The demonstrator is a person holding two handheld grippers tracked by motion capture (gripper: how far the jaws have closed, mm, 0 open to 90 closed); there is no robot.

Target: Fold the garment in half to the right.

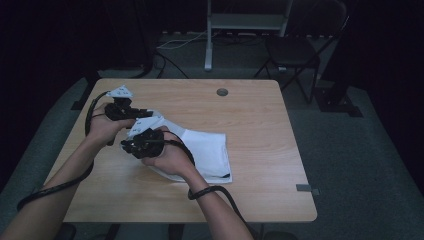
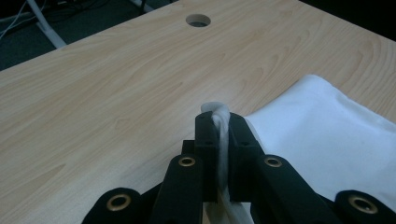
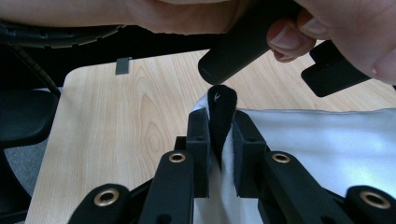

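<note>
Closest to my left gripper's camera, the left gripper [image 2: 219, 123] has its jaws pressed together on a bunched edge of the white cloth [image 2: 336, 144]. My right gripper [image 3: 220, 122] likewise pinches a fold of that cloth, where a dark trim shows. From above, both grippers sit close together over the cloth's left end, which is raised, while the rest lies on the wooden table [image 1: 260, 115].

A white cloth [image 1: 205, 152] with a thin dark trim along one edge lay partly folded on the worktop [image 1: 250, 115], left of its middle. Its left end was lifted off the wood and bunched, pinched at two spots, while the right part rested flat.
</note>
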